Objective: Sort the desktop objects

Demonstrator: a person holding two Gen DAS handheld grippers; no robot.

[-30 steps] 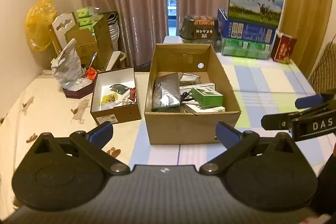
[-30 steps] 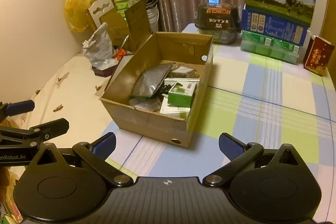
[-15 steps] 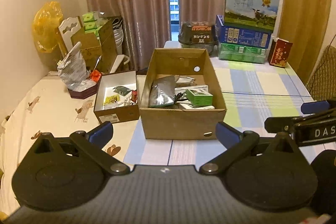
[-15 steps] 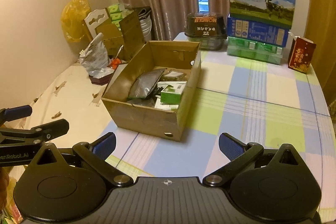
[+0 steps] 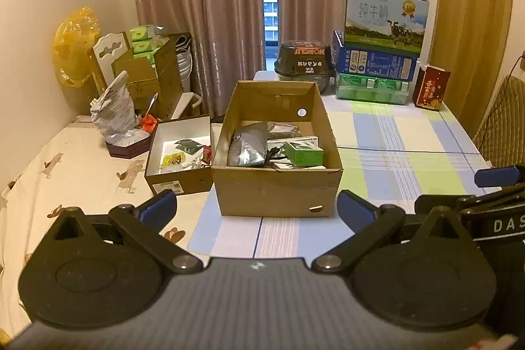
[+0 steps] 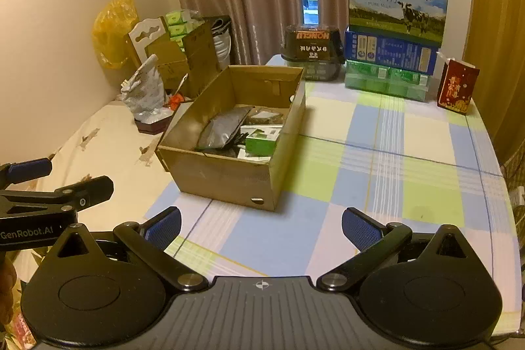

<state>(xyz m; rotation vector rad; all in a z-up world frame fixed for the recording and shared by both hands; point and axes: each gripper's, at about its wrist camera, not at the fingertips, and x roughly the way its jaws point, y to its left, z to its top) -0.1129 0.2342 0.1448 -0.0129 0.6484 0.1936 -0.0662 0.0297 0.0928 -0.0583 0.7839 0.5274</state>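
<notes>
An open cardboard box [image 5: 275,192] stands on the checked tablecloth; it also shows in the right wrist view [image 6: 223,179]. It holds a grey foil pouch [image 5: 247,146], a green box [image 5: 303,152] and other packets. A smaller white-lined box [image 5: 178,181] with small packets sits to its left. My left gripper [image 5: 256,209] is open and empty, well short of the cardboard box. My right gripper [image 6: 261,227] is open and empty, above the cloth in front of the box.
Stacked milk cartons [image 6: 397,5], a dark container [image 6: 310,50] and a red box [image 6: 456,87] stand at the table's far edge. Cardboard boxes [image 5: 154,77], a crumpled bag [image 5: 113,117] and a yellow bag [image 5: 73,45] crowd the far left. The checked cloth [image 6: 410,173] stretches right.
Both grippers have pulled back from the cardboard box, which now looks smaller and farther. Both stayed open and empty.
</notes>
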